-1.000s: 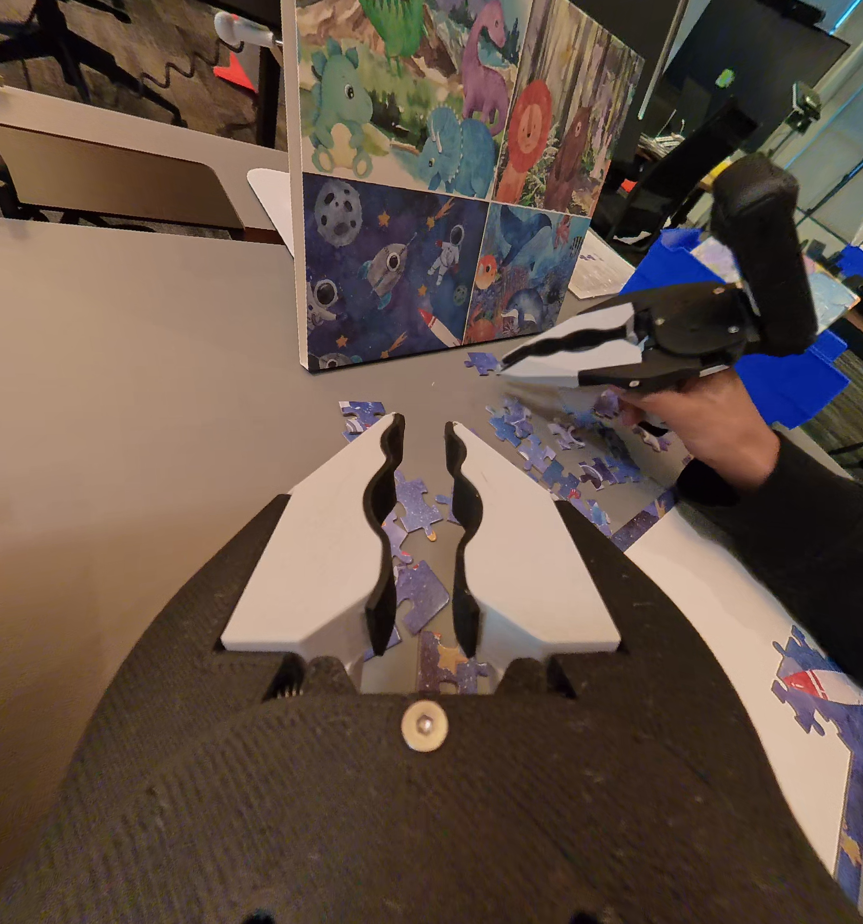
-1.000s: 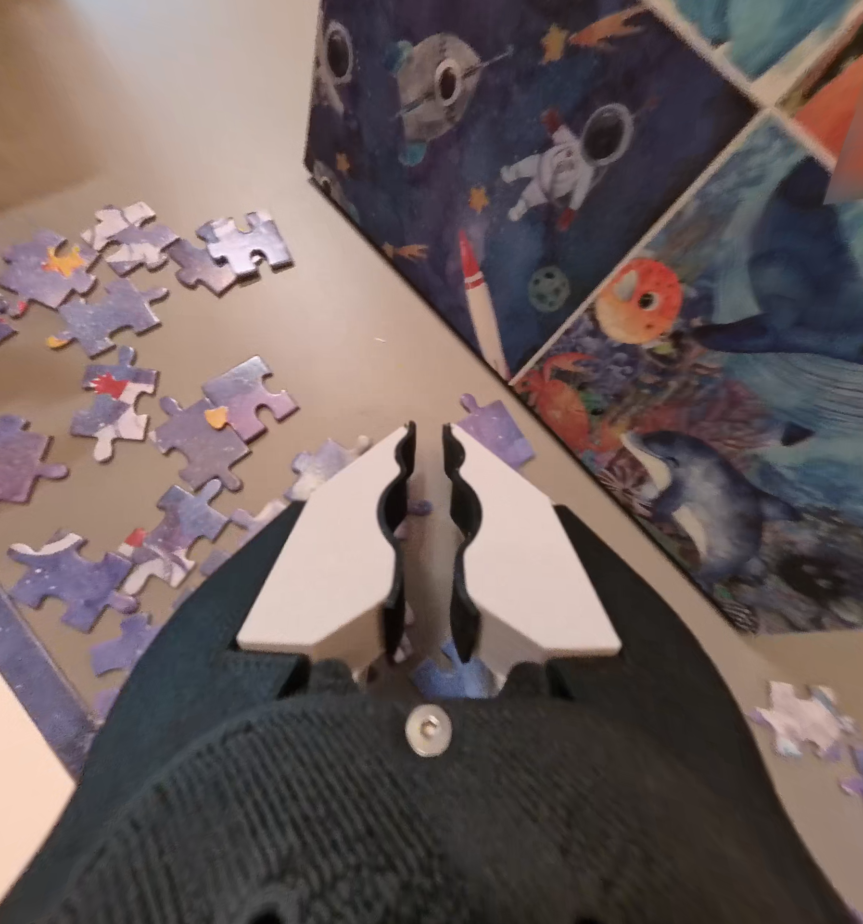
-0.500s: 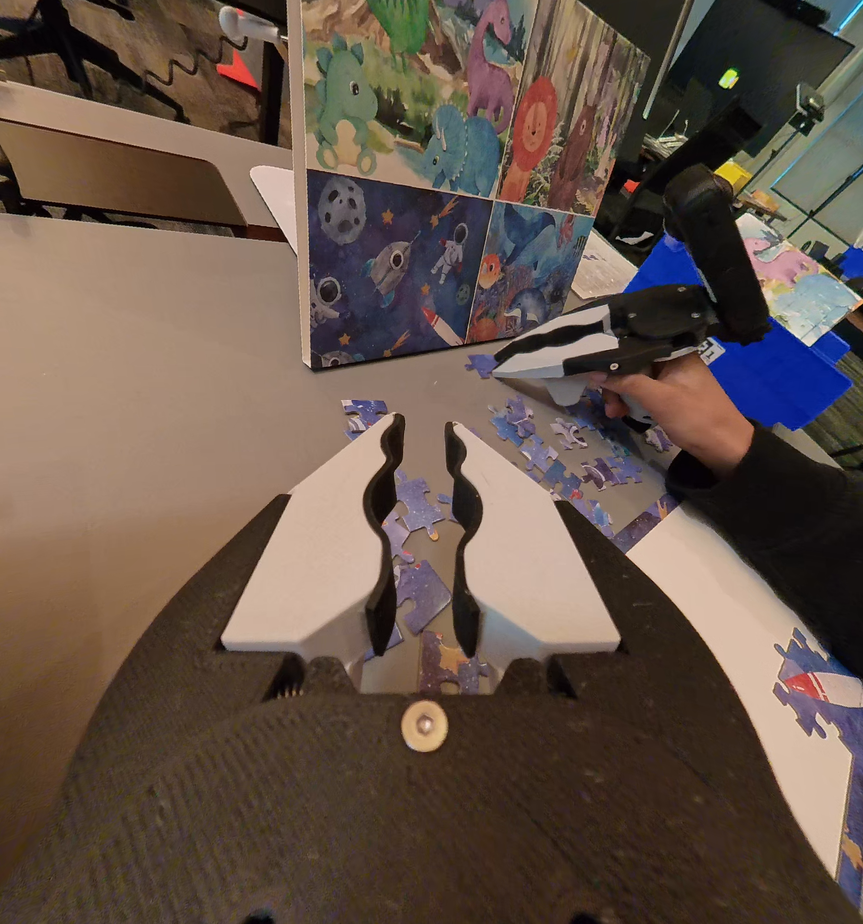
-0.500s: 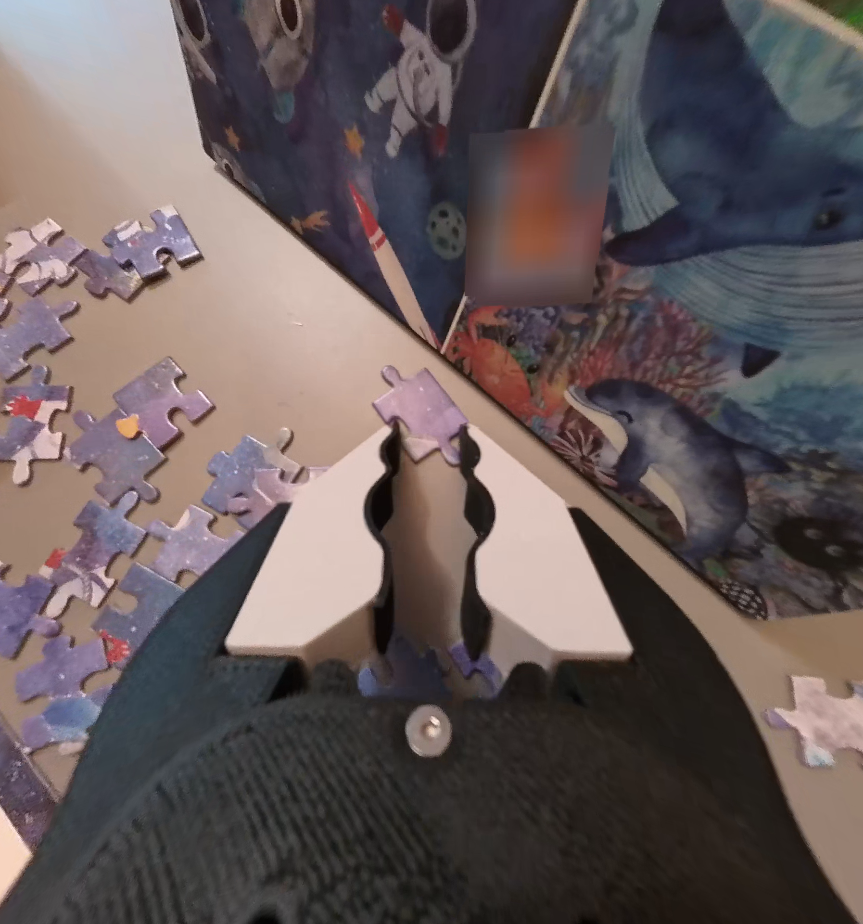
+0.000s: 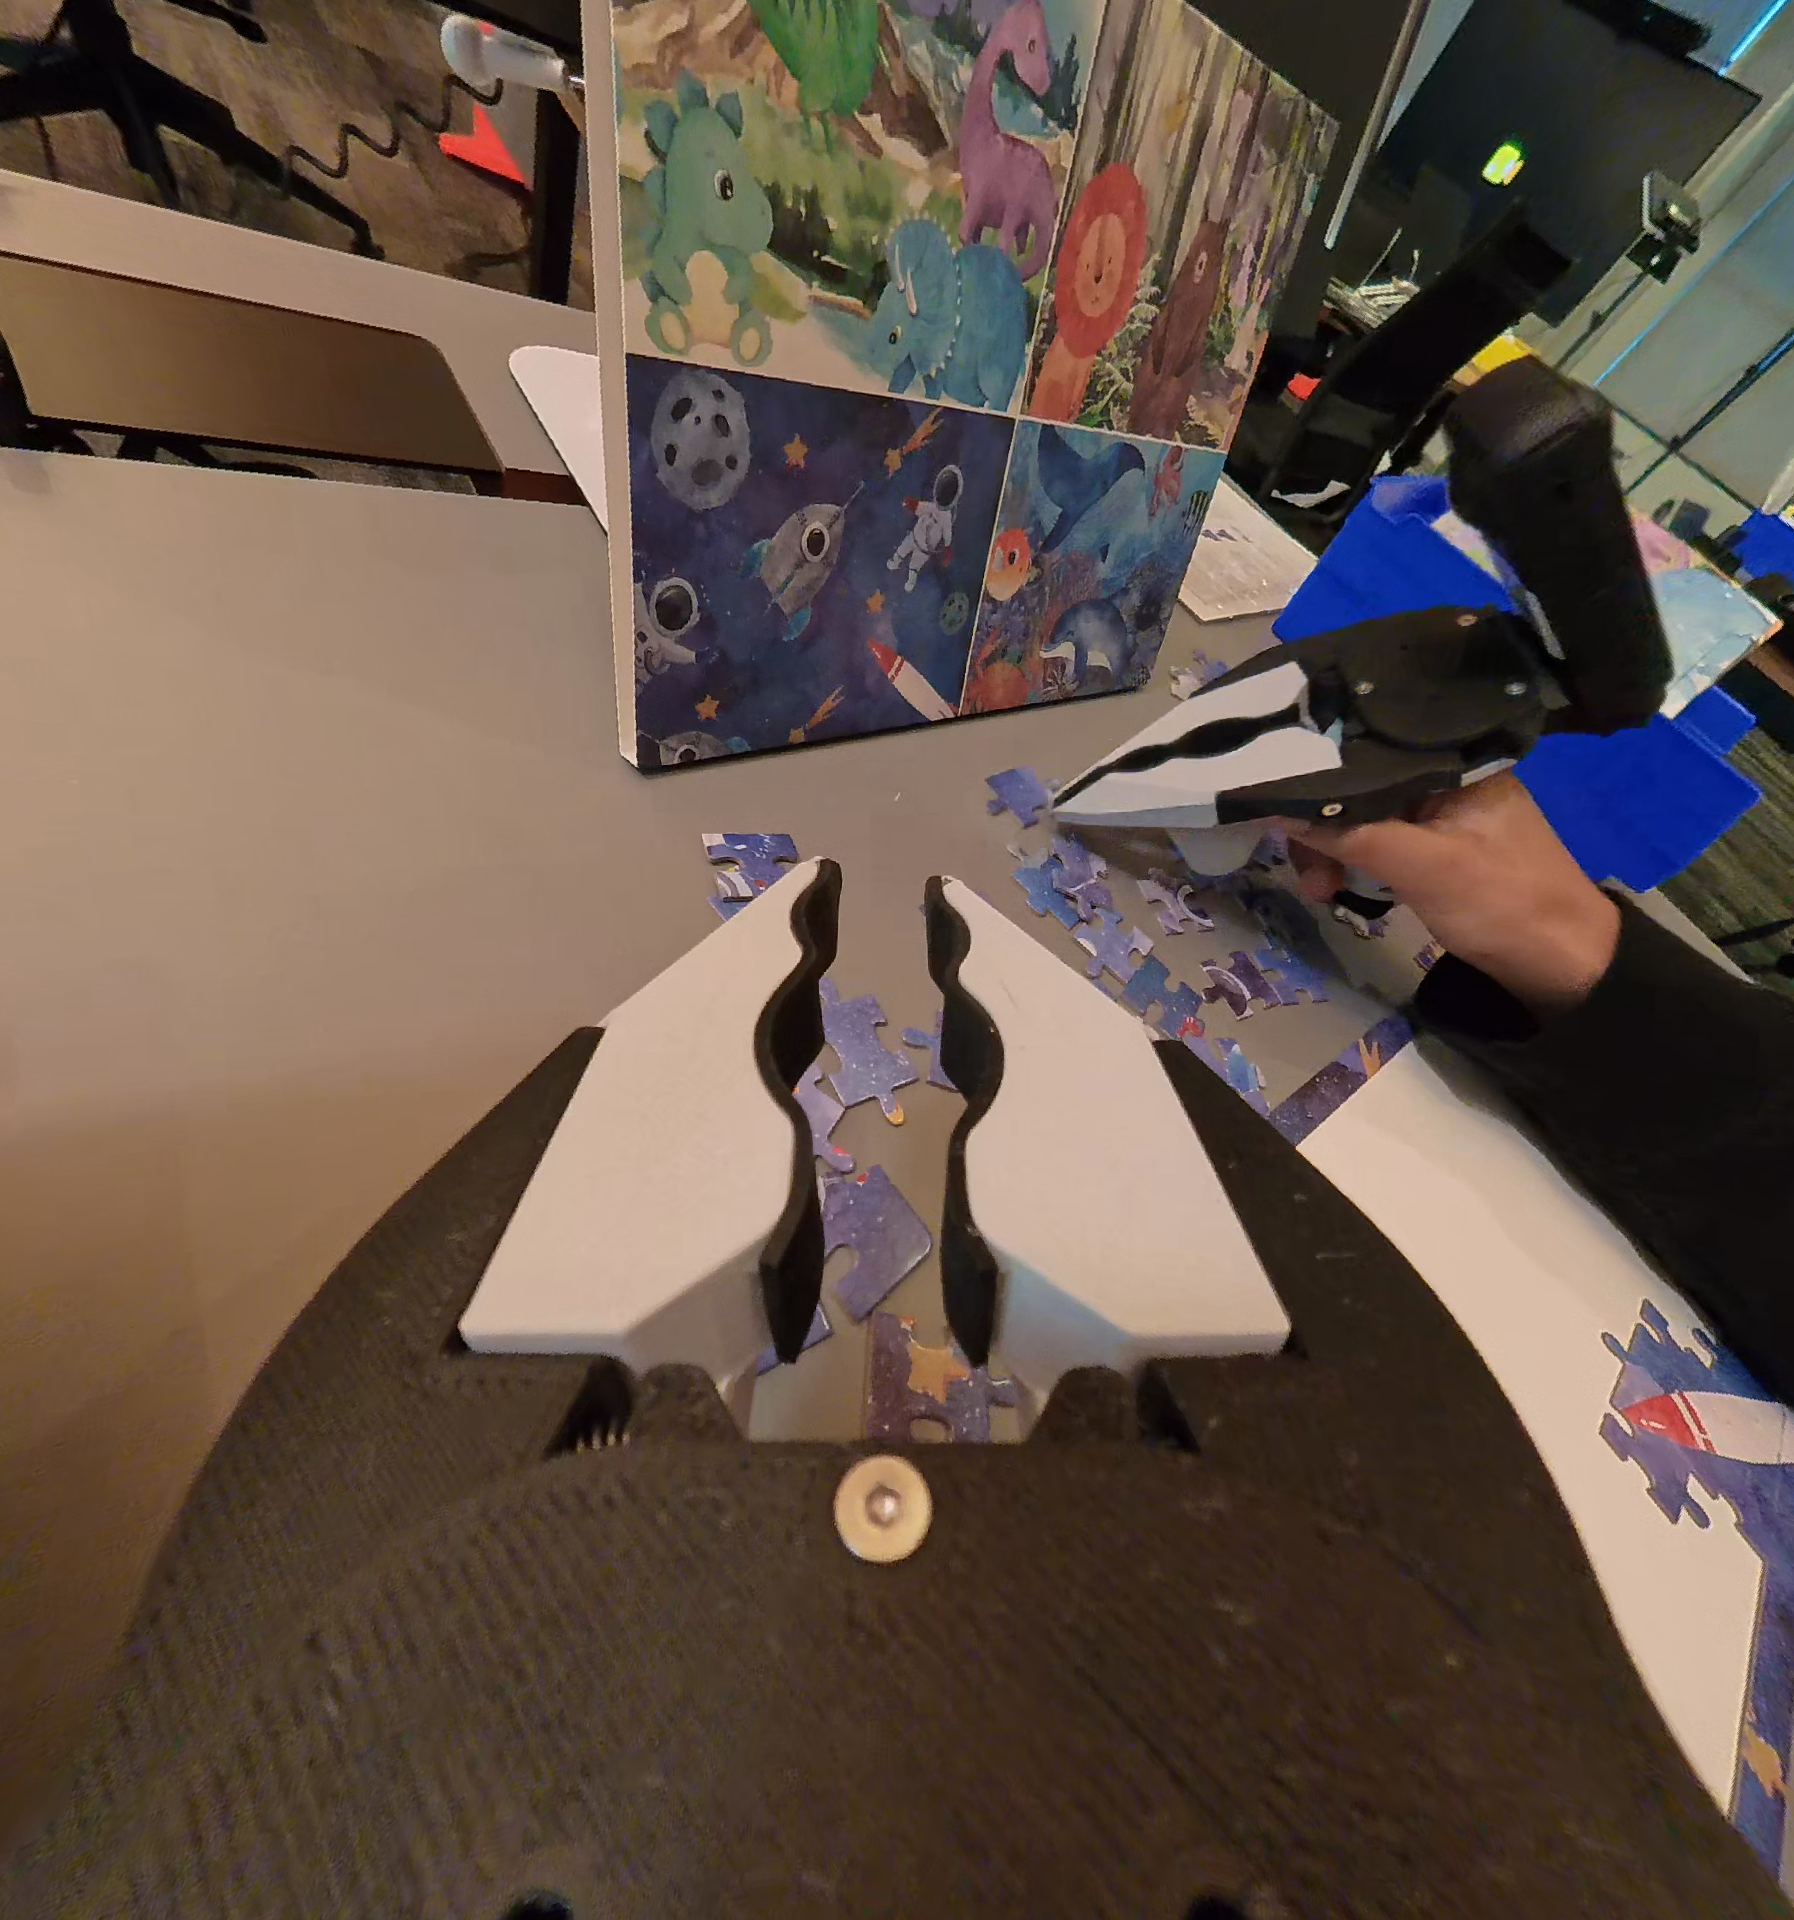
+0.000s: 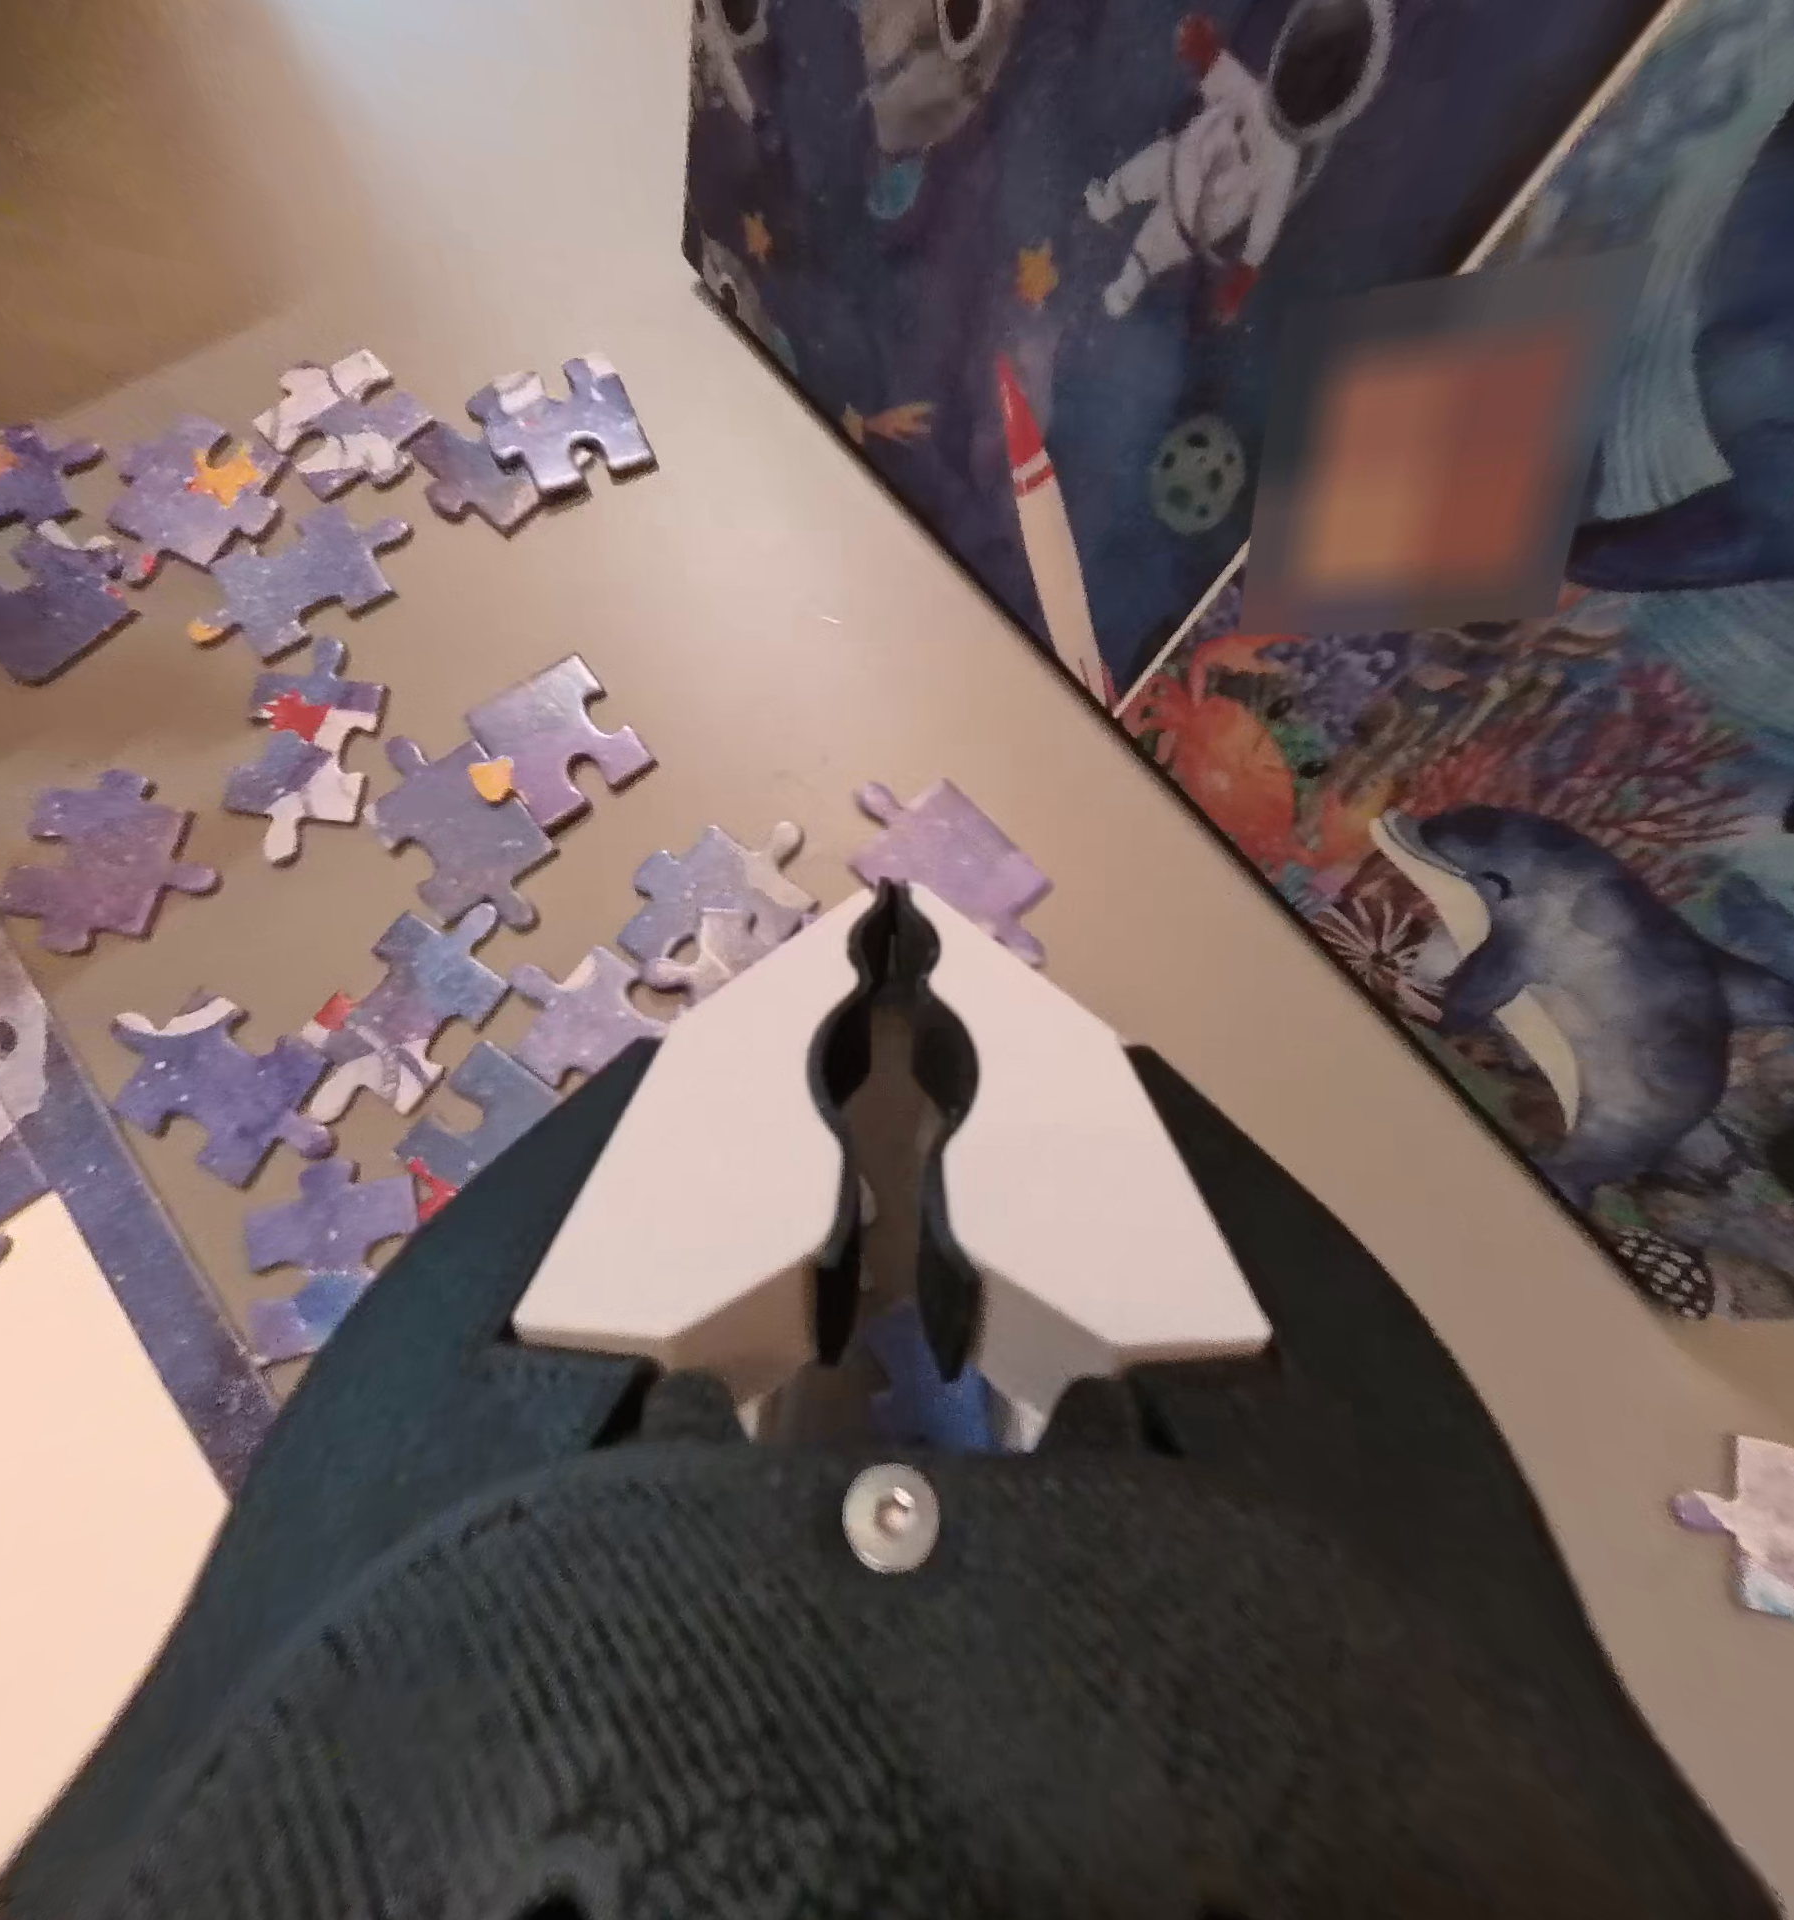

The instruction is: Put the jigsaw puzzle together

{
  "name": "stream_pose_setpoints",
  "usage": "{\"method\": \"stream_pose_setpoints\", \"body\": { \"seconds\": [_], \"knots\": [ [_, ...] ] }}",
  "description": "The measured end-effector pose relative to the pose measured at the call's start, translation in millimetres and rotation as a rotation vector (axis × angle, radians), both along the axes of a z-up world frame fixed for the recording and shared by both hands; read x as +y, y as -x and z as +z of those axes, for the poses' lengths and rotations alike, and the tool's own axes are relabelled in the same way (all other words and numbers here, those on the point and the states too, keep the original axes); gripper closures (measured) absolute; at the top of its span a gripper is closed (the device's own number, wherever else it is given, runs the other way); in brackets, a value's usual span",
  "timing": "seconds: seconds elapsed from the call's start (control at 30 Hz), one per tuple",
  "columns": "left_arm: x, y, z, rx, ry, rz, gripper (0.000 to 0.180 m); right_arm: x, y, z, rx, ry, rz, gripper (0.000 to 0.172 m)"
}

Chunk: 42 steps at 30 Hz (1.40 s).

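A: Lilac cardboard, that's the centre of it: a pale purple jigsaw piece [image 6: 960, 852] lies flat on the grey counter [image 5: 249, 727], just in front of the tall picture-printed puzzle box [image 5: 820, 582] standing upright there.

B: And the right gripper [image 6: 888, 896] is right on it. Its white fingers are together, black pads meeting at the tips, and the tips sit at the near edge of that piece.

A: Is it nipping the edge, or only touching it?

B: I can't tell. From the other side, the closed point meets the piece low on the counter, and that's all there is to go on. A hand [image 5: 1475, 883] in a dark sleeve holds it there.

A: What about the left gripper [image 5: 882, 883]?

B: Its jaws are apart with nothing between the pads. It hangs above the scattered blue-and-purple space-patterned jigsaw pieces [image 6: 457, 821], and you can see a few through the gap.

A: What else is around?

B: There's a white board with a partly built dark blue puzzle border [image 5: 1495, 1299] on the right of the counter, just beside the loose pieces. A bright blue plastic bin [image 5: 1641, 790] stands behind the right gripper, and one whitish piece [image 6: 1766, 1527] lies well apart from the rest.
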<state>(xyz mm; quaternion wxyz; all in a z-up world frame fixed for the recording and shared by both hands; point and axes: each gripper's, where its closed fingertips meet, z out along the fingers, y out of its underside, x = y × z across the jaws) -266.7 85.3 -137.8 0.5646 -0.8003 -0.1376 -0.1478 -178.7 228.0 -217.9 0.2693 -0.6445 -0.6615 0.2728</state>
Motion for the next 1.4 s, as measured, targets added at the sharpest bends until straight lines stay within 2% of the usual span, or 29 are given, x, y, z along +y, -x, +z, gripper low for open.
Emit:
{"method": "stream_pose_setpoints", "body": {
  "seconds": [0.13, 0.27, 0.33, 0.43, 0.57, 0.73, 0.9, 1.0, 1.03, 1.13, 1.2, 1.4],
  "knots": [
    [0, 0, 0, -0.002, 0.000, 0.000, 0.166, -3, 0, 10, 0.005, -0.046, 0.008, 0.172],
    [0, -1, 0, -0.002, 0.000, -0.002, 0.166, 22, -5, 22, 0.039, -0.095, -0.099, 0.172],
    [0, -1, 0, -0.002, -0.001, -0.003, 0.166, 31, -10, 18, 0.034, -0.055, -0.150, 0.164],
    [0, -1, 0, -0.003, -0.003, -0.002, 0.166, 21, -11, 4, 0.017, 0.013, -0.132, 0.157],
    [0, -1, 0, -0.003, -0.002, -0.002, 0.166, 27, -11, -7, -0.012, -0.068, -0.144, 0.157],
    [0, 0, 0, -0.004, -0.004, 0.000, 0.166, 61, -15, -6, -0.013, -0.075, -0.268, 0.157],
    [0, 0, 1, -0.007, -0.005, 0.000, 0.166, 28, -1, 2, 0.063, 0.049, -0.205, 0.136],
    [0, -1, 0, -0.002, -0.002, -0.001, 0.166, 22, 1, -7, 0.016, 0.032, -0.221, 0.116],
    [0, -1, 0, -0.002, -0.001, -0.001, 0.166, 23, 2, -8, 0.013, 0.017, -0.233, 0.115],
    [0, 0, 1, -0.005, -0.005, 0.000, 0.166, 25, 3, -9, 0.009, -0.001, -0.249, 0.121],
    [0, 0, 1, -0.006, -0.008, 0.000, 0.166, 24, 3, -9, -0.004, 0.000, -0.234, 0.131],
    [0, 0, 3, -0.006, -0.013, 0.000, 0.166, 23, 1, -8, -0.010, 0.005, -0.186, 0.133]
  ]
}}
